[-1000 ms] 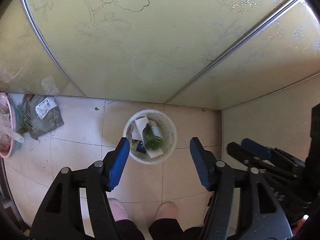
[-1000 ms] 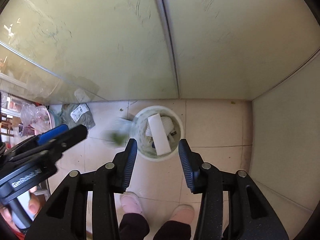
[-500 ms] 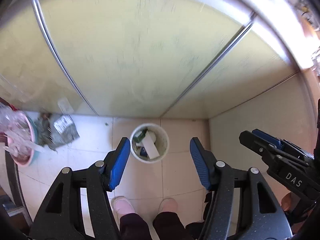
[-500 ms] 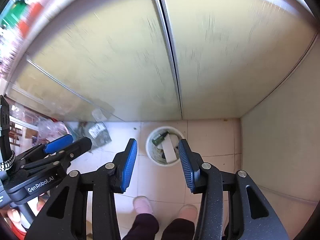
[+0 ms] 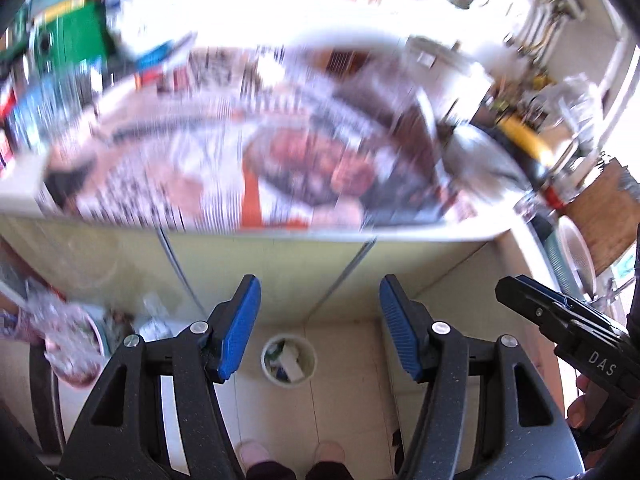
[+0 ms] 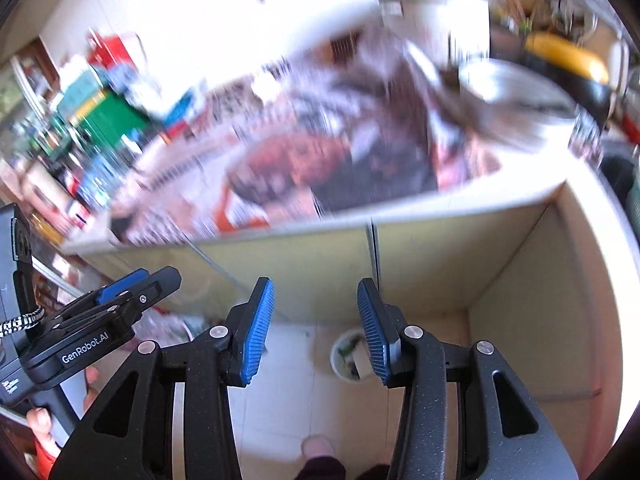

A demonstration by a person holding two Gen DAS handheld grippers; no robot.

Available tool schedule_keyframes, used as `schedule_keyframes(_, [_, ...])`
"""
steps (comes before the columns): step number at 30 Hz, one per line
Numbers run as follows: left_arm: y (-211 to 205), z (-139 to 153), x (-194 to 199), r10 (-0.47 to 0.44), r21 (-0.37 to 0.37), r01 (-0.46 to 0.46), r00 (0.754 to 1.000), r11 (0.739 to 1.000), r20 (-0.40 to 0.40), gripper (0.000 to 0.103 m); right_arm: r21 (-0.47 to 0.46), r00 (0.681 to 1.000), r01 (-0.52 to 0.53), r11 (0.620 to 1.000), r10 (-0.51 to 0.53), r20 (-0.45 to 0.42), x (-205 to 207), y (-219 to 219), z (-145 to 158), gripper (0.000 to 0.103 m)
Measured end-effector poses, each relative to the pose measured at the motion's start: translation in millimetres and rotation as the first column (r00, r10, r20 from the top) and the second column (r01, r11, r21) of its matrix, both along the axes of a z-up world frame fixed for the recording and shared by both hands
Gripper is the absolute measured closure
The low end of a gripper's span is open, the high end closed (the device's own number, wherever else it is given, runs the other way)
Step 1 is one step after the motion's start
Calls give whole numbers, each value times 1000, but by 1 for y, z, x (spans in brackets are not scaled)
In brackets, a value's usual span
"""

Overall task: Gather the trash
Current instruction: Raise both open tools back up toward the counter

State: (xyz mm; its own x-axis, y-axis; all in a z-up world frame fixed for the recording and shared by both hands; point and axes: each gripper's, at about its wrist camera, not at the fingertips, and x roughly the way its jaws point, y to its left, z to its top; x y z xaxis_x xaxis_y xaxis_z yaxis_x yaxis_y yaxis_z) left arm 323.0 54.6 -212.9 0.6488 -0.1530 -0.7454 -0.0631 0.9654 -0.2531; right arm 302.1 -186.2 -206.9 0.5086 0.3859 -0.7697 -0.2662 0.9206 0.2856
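A small white trash bin (image 5: 289, 362) stands on the tiled floor far below, holding paper scraps and a green bottle. It also shows in the right wrist view (image 6: 348, 356), partly behind my right finger. My left gripper (image 5: 316, 328) is open and empty, high above the bin. My right gripper (image 6: 316, 332) is open and empty, also high up. A counter top (image 5: 280, 152) covered with a blurred patterned paper fills the upper half of both views; trash on it cannot be made out.
Yellow cabinet doors (image 5: 280, 272) stand under the counter. A pink basin with plastic bags (image 5: 72, 344) sits on the floor at left. A steel bowl (image 6: 516, 100), a green box (image 5: 76, 36) and bottles crowd the counter. The person's feet (image 5: 292, 452) are below.
Both grippers rose quickly from just above the bin to counter height and tilted up. The bin now looks small and the counter top has come into view, blurred by motion.
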Motion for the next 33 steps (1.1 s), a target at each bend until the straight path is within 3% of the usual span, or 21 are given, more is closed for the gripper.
schedule_keyframes(4, [10,61,-17,-22,28,19,995,999,95,42,0,992,11,1000,-11,125,-15,4,56,62])
schedule_keyframes(9, [23,123,-40,-52,77,36,976,996,209,38,-4,959,48,999,-45,281,-36,12,121,61])
schedule_keyframes(13, [30,163,-55,-65,123,29,952,992,300,35,19,918,85,996,-86,388,-51,16,153,49])
schedule_keyframes(15, [34,177,-60,-67,142,19,937,990,342,25,23,897,105,994,-105,430,-56,18,162,46])
schedule_keyframes(18, [41,191,-63,-57,148,1,923,989,380,5,32,878,126,992,-126,461,-58,21,171,37])
schedule_keyframes(20, [45,195,-61,-43,150,-18,918,988,394,1,48,870,138,989,-144,472,-56,21,174,31])
schedule_keyframes(27, [59,194,-19,6,150,-67,928,986,372,1,59,876,108,992,-123,466,-24,22,174,27])
schedule_keyframes(33, [61,195,35,89,138,-149,925,979,369,1,78,881,43,996,-74,467,32,15,172,27])
